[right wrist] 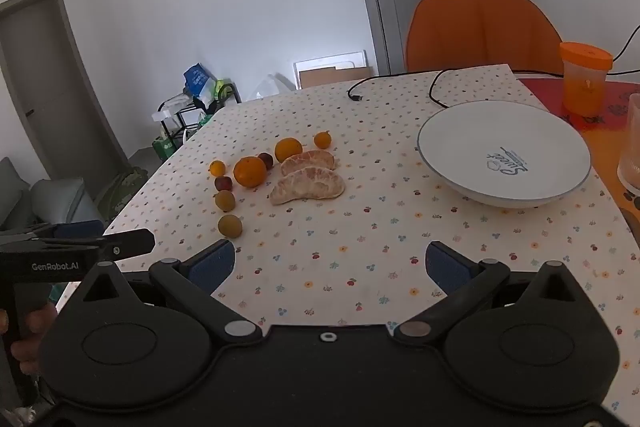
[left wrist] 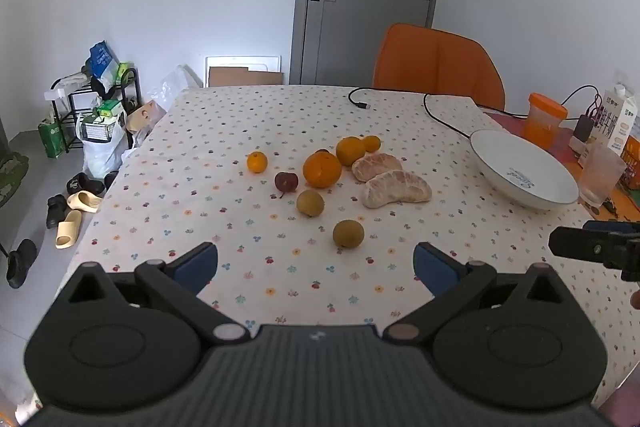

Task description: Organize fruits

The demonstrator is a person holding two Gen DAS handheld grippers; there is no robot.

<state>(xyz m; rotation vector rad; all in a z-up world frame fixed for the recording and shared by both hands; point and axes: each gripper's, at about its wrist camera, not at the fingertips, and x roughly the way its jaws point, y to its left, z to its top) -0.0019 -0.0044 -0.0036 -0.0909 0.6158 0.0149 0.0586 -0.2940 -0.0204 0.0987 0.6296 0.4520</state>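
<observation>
Several fruits lie loose on the flowered tablecloth (left wrist: 240,219): a big orange (left wrist: 322,169) (right wrist: 249,171), smaller oranges (left wrist: 256,161) (right wrist: 288,149), two peeled pomelo pieces (left wrist: 397,189) (right wrist: 308,186), a dark red plum (left wrist: 286,182) (right wrist: 223,183) and two brownish-green round fruits (left wrist: 348,233) (right wrist: 229,225). An empty white bowl (left wrist: 524,169) (right wrist: 503,159) stands to the right. My left gripper (left wrist: 316,265) hovers open over the near cloth, short of the fruits. My right gripper (right wrist: 330,265) is open too, nearer the bowl, nothing between its fingers.
An orange chair (left wrist: 438,65) stands behind the table. A black cable (left wrist: 440,115) runs across the far cloth. An orange-lidded jar (right wrist: 584,83), a glass (left wrist: 602,173) and a milk carton (left wrist: 618,119) crowd the right edge. Shoes and bags lie on the floor at left.
</observation>
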